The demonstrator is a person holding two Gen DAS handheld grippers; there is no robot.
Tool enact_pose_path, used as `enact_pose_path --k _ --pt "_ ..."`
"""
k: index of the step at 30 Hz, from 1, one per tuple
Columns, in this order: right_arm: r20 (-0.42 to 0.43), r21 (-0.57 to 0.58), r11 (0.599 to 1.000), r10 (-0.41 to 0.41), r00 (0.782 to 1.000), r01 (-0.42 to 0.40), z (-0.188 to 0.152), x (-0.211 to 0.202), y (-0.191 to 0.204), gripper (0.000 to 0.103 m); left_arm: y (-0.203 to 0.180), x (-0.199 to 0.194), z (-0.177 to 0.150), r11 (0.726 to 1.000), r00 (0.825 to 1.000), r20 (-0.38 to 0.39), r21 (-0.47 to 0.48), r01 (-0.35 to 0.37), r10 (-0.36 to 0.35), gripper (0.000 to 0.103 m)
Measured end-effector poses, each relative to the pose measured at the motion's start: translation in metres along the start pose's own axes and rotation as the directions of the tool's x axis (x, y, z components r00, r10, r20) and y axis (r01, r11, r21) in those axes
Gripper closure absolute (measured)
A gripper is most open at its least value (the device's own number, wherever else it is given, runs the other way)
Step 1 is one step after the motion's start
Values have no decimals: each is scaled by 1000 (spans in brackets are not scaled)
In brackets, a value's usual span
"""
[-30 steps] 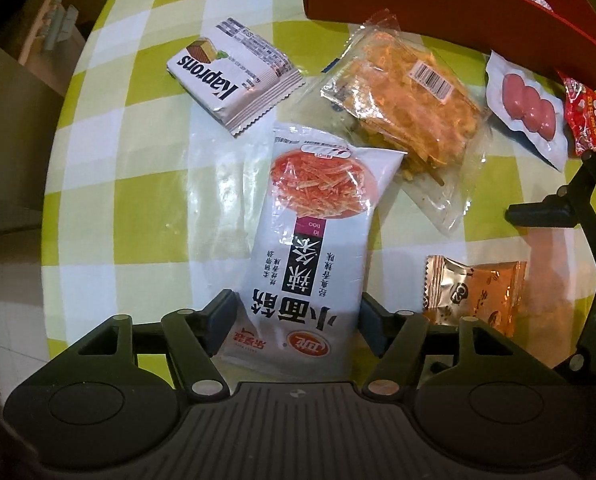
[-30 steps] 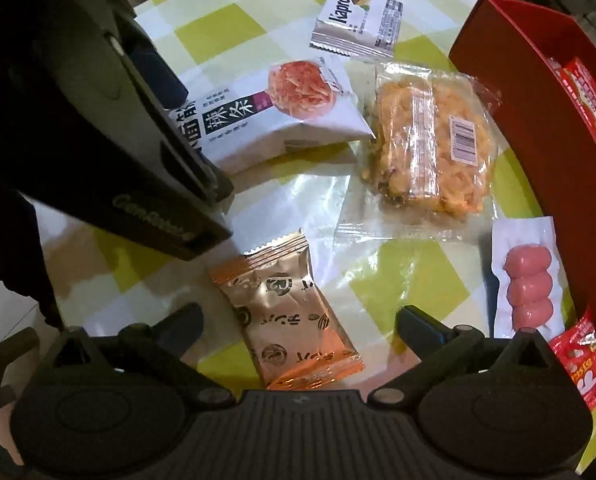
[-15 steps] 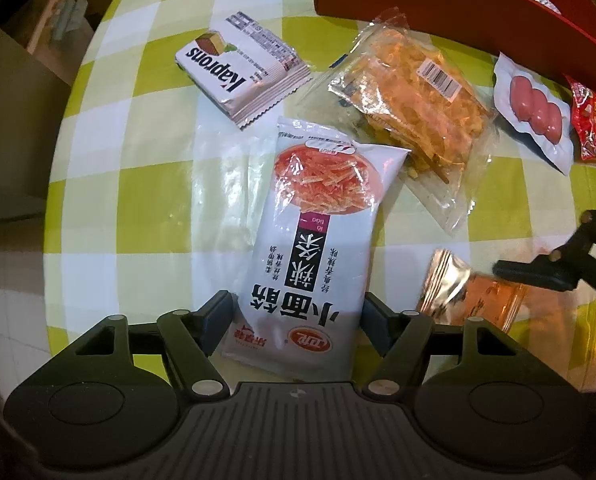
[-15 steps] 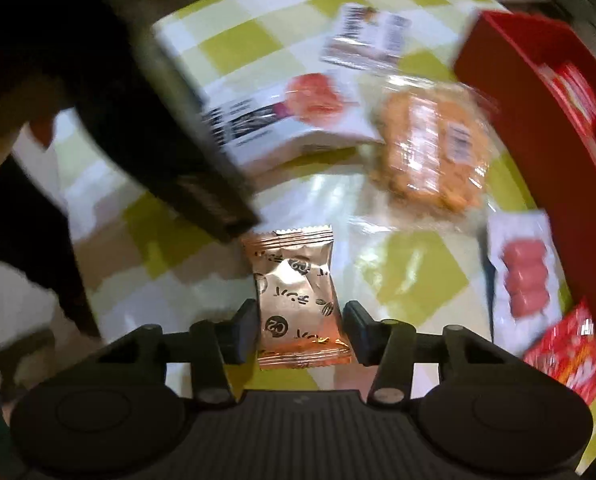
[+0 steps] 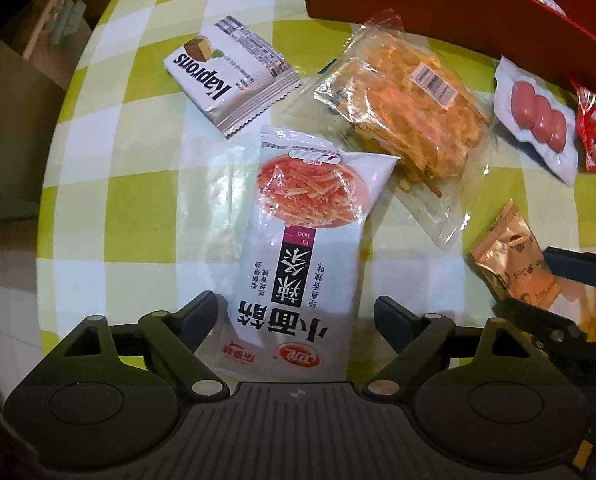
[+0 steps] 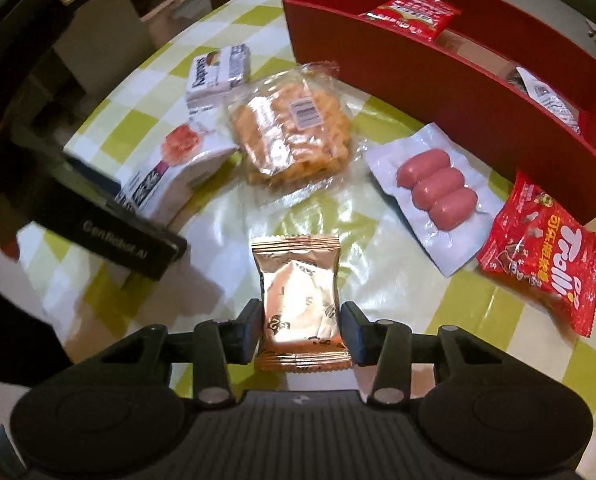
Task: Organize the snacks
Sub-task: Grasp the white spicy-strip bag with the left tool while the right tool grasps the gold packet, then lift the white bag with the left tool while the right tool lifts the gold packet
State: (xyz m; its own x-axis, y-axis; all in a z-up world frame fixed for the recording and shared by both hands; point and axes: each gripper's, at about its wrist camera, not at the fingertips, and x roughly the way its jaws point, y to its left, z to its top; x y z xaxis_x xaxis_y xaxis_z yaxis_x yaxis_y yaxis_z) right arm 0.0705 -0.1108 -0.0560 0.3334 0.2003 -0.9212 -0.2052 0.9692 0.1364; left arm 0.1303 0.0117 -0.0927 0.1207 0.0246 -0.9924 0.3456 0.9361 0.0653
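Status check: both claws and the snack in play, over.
Right claw shut on copper foil packet, lifted off the table. Left claw open, straddling white spicy-strip bag. Red box ahead; sausage pack lies between.

Checked table [image 6: 382, 248]: red box [image 6: 438, 80], sausage pack [image 6: 434, 194], Trolli bag [image 6: 546, 256].

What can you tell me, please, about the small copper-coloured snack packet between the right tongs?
The copper packet is a small shiny foil pillow pouch with crimped ends and dark round printed marks. It looks sealed and puffed. The right tongs grip its lower half, one finger on each side, its long axis pointing away from the camera, above the checked tablecloth.
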Motion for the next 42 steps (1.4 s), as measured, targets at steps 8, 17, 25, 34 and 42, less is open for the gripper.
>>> enact_pose_path --k 8,17,25,34,42 --pt "-2 -41 999 -7 1000 7 1 8 2 50 -12 -10 -2 1000 999 32 -4 14 -14 45" --pt "71 17 1000 7 997 -8 1 -22 -15 51 -28 -32 -2 998 995 72 -25 65 -63 48" --pt "72 35 999 8 997 -10 -7 -21 -22 51 -49 -45 -11 998 994 88 1 63 -62 48" --pt "11 -14 1000 8 1000 -8 7 10 -8 48 -37 -30 -15 999 998 45 -28 33 -32 47" --pt "17 -53 997 -47 999 47 6 17 3 45 -27 -15 -17 999 1000 18 -44 -3 4 46"
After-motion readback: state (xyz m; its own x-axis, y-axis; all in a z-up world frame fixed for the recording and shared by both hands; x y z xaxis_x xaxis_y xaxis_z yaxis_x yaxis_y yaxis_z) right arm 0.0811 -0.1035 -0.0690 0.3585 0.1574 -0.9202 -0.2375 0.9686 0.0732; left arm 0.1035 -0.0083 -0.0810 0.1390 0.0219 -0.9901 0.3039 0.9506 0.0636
